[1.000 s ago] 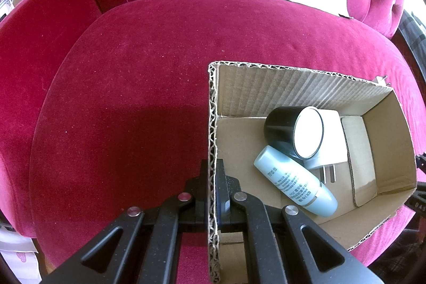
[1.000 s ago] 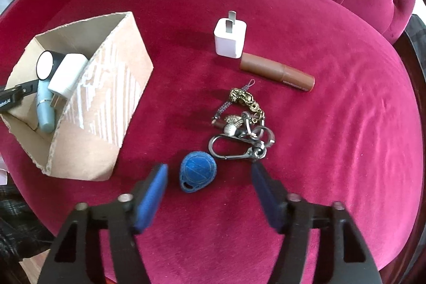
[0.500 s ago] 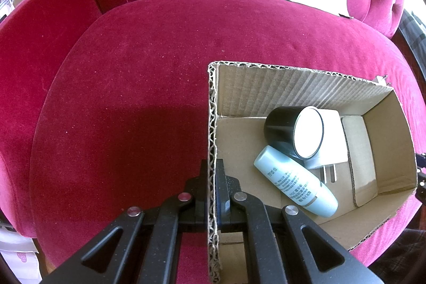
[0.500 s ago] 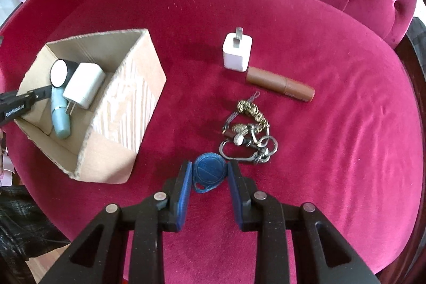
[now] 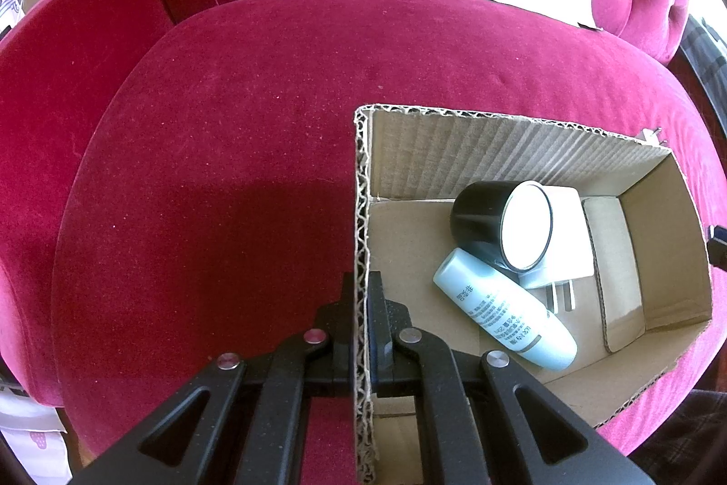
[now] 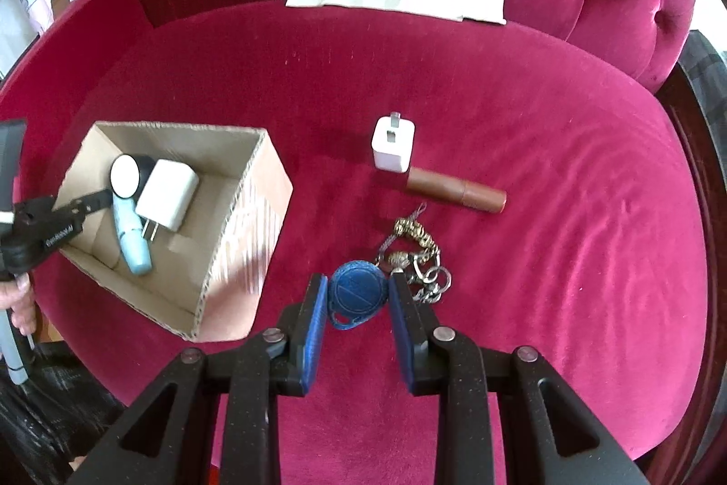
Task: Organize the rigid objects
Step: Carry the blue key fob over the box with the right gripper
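Left wrist: left gripper [image 5: 362, 314], jaws pinching box [image 5: 522, 139] wall at 6 o'clock; inside, jar [image 5: 500, 226], bottle [image 5: 504, 321], charger [image 5: 568, 239].

Right wrist: right gripper [image 6: 359, 303], jaws pinching blue fob [image 6: 359, 289] at centre; keyring [image 6: 418, 257], tube [image 6: 454, 194], plug [image 6: 393, 146] toward 1 o'clock; box at 9.

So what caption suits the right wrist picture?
Right gripper shut on a blue key fob, cardboard box waiting alongside.
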Available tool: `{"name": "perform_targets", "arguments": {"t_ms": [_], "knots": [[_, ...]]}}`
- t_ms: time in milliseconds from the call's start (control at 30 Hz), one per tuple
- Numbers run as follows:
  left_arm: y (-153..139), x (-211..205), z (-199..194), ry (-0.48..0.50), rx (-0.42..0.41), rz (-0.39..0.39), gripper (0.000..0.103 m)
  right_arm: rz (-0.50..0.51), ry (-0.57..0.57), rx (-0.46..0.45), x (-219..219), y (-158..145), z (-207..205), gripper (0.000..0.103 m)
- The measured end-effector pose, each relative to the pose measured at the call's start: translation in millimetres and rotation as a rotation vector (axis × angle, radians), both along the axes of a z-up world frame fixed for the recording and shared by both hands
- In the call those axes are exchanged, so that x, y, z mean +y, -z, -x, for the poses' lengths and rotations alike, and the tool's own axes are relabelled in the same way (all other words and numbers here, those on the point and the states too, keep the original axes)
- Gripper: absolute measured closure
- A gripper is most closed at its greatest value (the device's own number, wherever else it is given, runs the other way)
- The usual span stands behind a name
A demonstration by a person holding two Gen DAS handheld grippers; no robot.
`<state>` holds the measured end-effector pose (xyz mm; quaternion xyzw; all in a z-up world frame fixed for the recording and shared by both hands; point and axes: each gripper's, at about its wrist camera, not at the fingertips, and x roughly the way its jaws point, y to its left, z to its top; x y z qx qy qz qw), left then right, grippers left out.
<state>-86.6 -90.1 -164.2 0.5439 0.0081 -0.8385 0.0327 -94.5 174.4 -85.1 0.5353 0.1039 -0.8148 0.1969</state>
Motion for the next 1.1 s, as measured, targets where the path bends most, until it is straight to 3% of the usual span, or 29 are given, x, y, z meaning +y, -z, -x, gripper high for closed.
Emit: {"name": "perform_targets", "arguments": {"t_ms": [500,1100], "knots": [[-0.1,-0.7,-1.4,-0.002,-0.001,0.001,0.100,0.023,-0.015,0.093,-21.8,-45.6,-9.8,0.075],[-2.6,-4.1,-1.6,-0.004,-0.002,0.001,0.100,0.088,-0.068,0.127,-62.0,-66.9,-16.1,0.075]]}}
